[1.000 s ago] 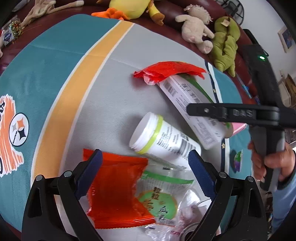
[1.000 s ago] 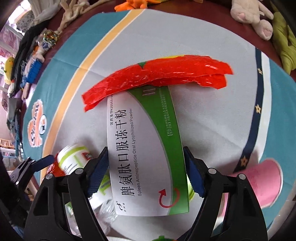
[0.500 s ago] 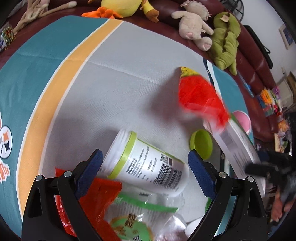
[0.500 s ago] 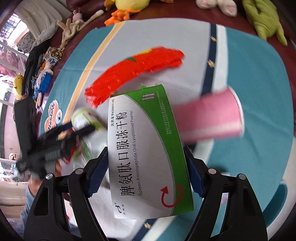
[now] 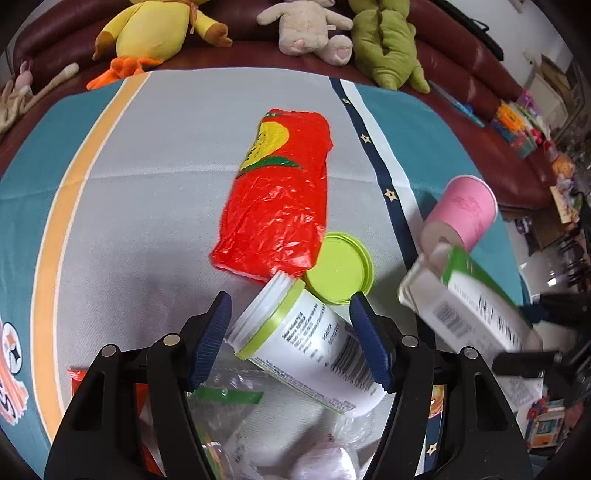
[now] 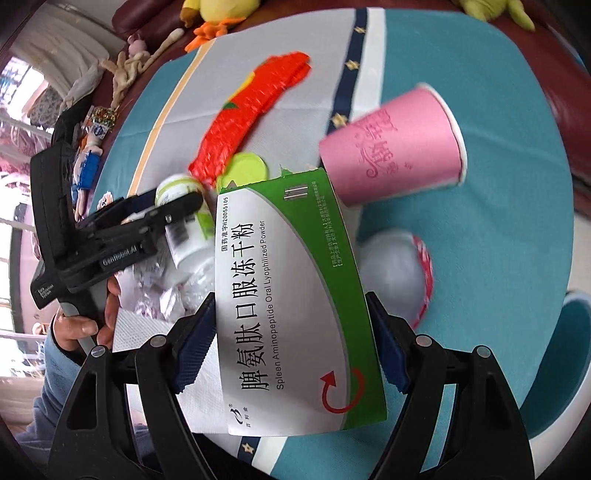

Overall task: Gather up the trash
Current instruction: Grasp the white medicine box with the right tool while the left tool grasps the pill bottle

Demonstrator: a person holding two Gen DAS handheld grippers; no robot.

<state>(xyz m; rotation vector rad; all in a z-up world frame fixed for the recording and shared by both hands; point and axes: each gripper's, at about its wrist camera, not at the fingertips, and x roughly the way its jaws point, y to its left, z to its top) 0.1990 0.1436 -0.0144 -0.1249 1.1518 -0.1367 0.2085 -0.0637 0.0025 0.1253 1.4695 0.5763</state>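
Observation:
My right gripper point(image 6: 290, 339) is shut on a white and green medicine box point(image 6: 288, 302) and holds it above the table; the box also shows in the left wrist view point(image 5: 476, 306). My left gripper point(image 5: 290, 332) is open, its blue pads on either side of a white jar with a green band point(image 5: 306, 347), not pressing it. A green lid point(image 5: 341, 273) lies just past the jar. A red wrapper point(image 5: 280, 199) lies beyond, in the middle of the cloth. A pink paper cup point(image 5: 463, 210) lies on its side at the right.
Clear plastic bags and an orange packet point(image 5: 144, 413) lie under my left gripper. A white foil-rimmed cup point(image 6: 399, 273) lies near the table edge. Plush toys point(image 5: 314, 26) sit on the red sofa behind. The cloth point(image 5: 155, 192) is grey, teal and yellow.
The right gripper has lifted the box off the table and drawn it back to the right. The left gripper has moved forward around the jar. The lid, cup and whole red wrapper now show.

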